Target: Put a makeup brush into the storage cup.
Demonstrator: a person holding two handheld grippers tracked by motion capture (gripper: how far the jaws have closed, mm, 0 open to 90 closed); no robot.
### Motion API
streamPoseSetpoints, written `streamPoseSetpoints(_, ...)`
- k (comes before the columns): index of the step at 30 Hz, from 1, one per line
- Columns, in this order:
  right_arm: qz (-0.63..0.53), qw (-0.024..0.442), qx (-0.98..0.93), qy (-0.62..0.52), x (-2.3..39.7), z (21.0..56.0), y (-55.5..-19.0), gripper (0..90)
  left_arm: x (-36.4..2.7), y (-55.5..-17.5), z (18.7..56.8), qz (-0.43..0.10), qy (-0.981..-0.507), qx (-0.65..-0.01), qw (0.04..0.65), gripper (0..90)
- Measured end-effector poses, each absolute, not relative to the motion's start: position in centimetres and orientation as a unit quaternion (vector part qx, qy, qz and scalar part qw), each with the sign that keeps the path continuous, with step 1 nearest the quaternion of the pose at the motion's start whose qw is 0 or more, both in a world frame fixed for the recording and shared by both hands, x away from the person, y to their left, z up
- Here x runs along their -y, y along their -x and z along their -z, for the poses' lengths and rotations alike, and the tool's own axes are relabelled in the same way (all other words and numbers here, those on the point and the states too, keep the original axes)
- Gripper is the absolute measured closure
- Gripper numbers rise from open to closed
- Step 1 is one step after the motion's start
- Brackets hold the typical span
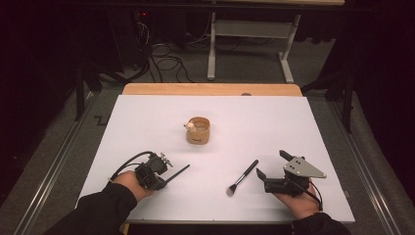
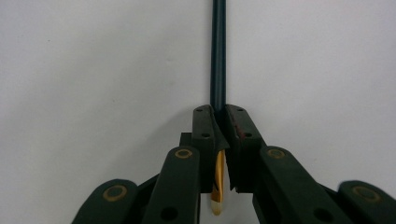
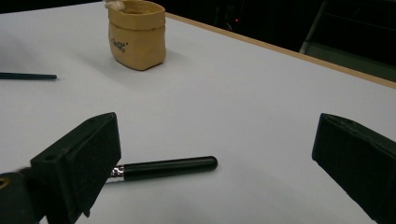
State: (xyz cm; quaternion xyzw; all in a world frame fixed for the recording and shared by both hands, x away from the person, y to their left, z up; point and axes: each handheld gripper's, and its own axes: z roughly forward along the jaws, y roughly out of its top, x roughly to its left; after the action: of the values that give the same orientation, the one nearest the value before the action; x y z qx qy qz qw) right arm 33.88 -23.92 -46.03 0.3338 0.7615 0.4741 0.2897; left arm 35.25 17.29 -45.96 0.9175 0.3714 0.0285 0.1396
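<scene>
The left tool (image 1: 165,180) is clenched on a thin dark brush (image 2: 218,70): in the left gripper view the two black jaws pinch its stem, the long handle runs straight away from them over the white table (image 1: 147,122), and a gold ferrule with a pale tip pokes out behind the pads toward the camera. From above, this tool sits at the near left of the table, held in the person's left hand (image 1: 128,182), and the slim handle reaches out to the right and slightly far, its end lying free on the sheet.

The right tool (image 1: 268,165) at the near right is released, its jaws standing wide apart with nothing between them; it rests in the person's right hand (image 1: 301,203). Just to its left lies a makeup brush (image 1: 242,177) with a black handle, flat on the table, bristles at the near end and handle pointing far and right. In the right gripper view its handle lies just beyond the open jaws, not touching them.

Farther off, near the middle of the table, stands a small tan pouch (image 1: 198,130), upright and open at the top, with something pale at its left rim. The stretch of table between both tools and the pouch is bare. Beyond the far wooden edge are cables (image 1: 166,61) on the floor and a grey table frame (image 1: 249,44).
</scene>
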Motion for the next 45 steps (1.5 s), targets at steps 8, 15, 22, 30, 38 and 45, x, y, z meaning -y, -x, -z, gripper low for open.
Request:
streamPoseSetpoints(8,-0.475,0.288,-0.761,-0.335,23.9,46.1,-33.9,1.9,-17.4,-35.8,45.8,-0.013,-0.912,-0.384,0.141,83.2)
streamPoseSetpoints(15,-0.473,0.287,-0.761,-0.337,24.1,46.1,-33.9,1.9,-17.9,-36.3,43.9,-0.02,-0.907,-0.389,0.16,83.2)
streamPoseSetpoints(22,-0.475,0.287,-0.761,-0.335,24.0,46.0,-33.8,1.9,-18.2,-36.5,41.8,-0.039,-0.904,-0.391,0.167,83.3)
streamPoseSetpoints(30,-0.475,0.288,-0.761,-0.334,24.0,46.0,-33.8,1.9,-18.2,-36.5,40.4,-0.048,-0.909,-0.378,0.167,83.4)
streamPoseSetpoints(38,-0.475,0.287,-0.762,-0.335,23.9,46.0,-33.8,1.9,-17.0,-36.1,39.0,-0.052,-0.918,-0.351,0.175,83.5)
streamPoseSetpoints(45,-0.476,0.287,-0.762,-0.332,23.9,46.0,-33.8,1.9,-15.4,-36.0,37.7,-0.046,-0.926,-0.326,0.183,83.4)
